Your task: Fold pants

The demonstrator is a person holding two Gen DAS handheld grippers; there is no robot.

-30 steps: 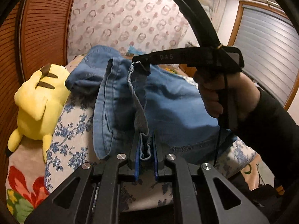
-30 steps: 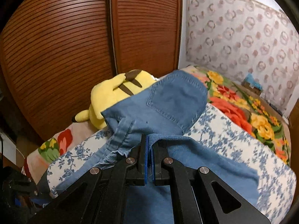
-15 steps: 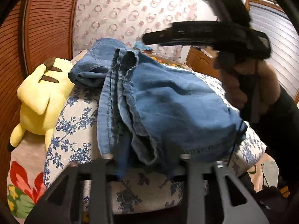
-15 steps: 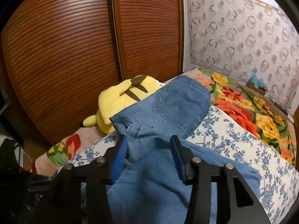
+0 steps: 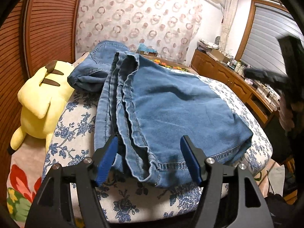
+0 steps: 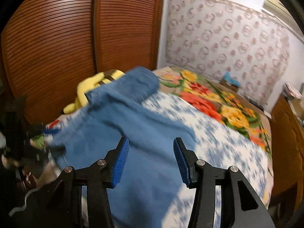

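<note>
Blue denim pants [image 5: 171, 110] lie folded in layers on a blue-flowered bedspread [image 5: 76, 125], with the stacked hems at the near edge. My left gripper [image 5: 150, 152] is open and empty just in front of the hems. My right gripper [image 6: 150, 153] is open and empty above the pants [image 6: 144, 144], which look blurred in the right wrist view. The right gripper also shows as a dark blur at the right edge of the left wrist view [image 5: 266, 76].
A yellow plush toy [image 5: 39, 98] lies left of the pants against brown slatted wardrobe doors [image 6: 76, 43]. A bright floral blanket [image 6: 218, 102] covers the far bed. A wooden dresser [image 5: 237, 83] with clutter runs along the right wall.
Both grippers have opened and let go of the pants' hems. The pants dropped flat onto the bed. The right gripper pulled back and swung away to the right.
</note>
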